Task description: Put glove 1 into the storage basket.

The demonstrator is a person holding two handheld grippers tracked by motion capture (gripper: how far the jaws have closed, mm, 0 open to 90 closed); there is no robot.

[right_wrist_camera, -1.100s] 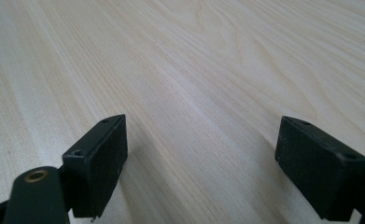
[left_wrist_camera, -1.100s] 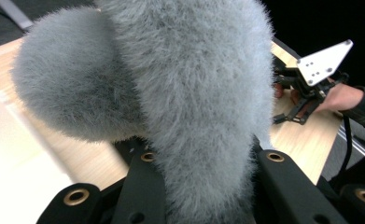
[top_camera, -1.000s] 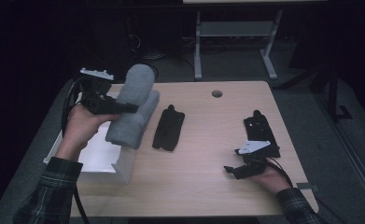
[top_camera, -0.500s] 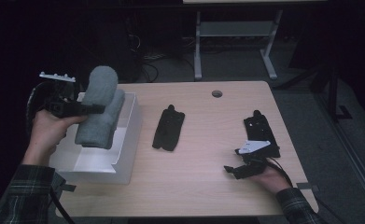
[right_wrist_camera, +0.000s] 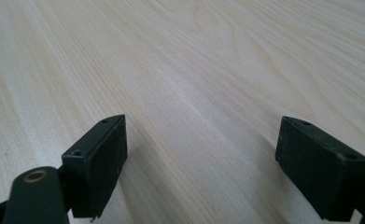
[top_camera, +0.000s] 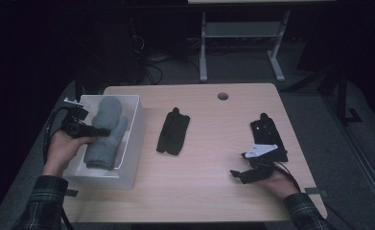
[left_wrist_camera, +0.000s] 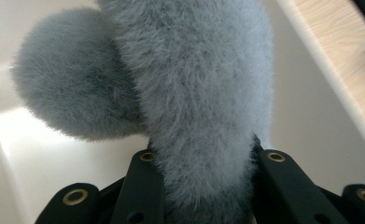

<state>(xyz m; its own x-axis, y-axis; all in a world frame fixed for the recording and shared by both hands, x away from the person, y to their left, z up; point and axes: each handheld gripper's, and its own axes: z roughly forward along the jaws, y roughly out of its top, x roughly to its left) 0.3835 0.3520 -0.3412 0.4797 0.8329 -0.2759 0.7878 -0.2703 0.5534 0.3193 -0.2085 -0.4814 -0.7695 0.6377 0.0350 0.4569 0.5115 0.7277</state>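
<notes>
A fluffy grey mitten [top_camera: 106, 132] lies down in the white bin [top_camera: 132, 139] at the table's left edge. My left gripper [top_camera: 95, 131] reaches into the bin from the left and is shut on the mitten's cuff. In the left gripper view both black jaws press the mitten [left_wrist_camera: 189, 93], with its thumb bulging to the left over the bin's white floor [left_wrist_camera: 54, 154]. My right gripper [top_camera: 240, 175] rests low over the bare wood near the front right. Its fingers [right_wrist_camera: 98, 163] stand wide apart with nothing between them.
A black glove [top_camera: 173, 132] lies flat mid-table, right of the bin. Another black glove [top_camera: 269, 136] lies at the right, just beyond my right hand. A round cable hole [top_camera: 222, 96] sits near the far edge. Table legs stand on the dark floor behind.
My left gripper carried the mitten leftward and down, from above the bin's right wall into the bin. The right gripper stayed where it was.
</notes>
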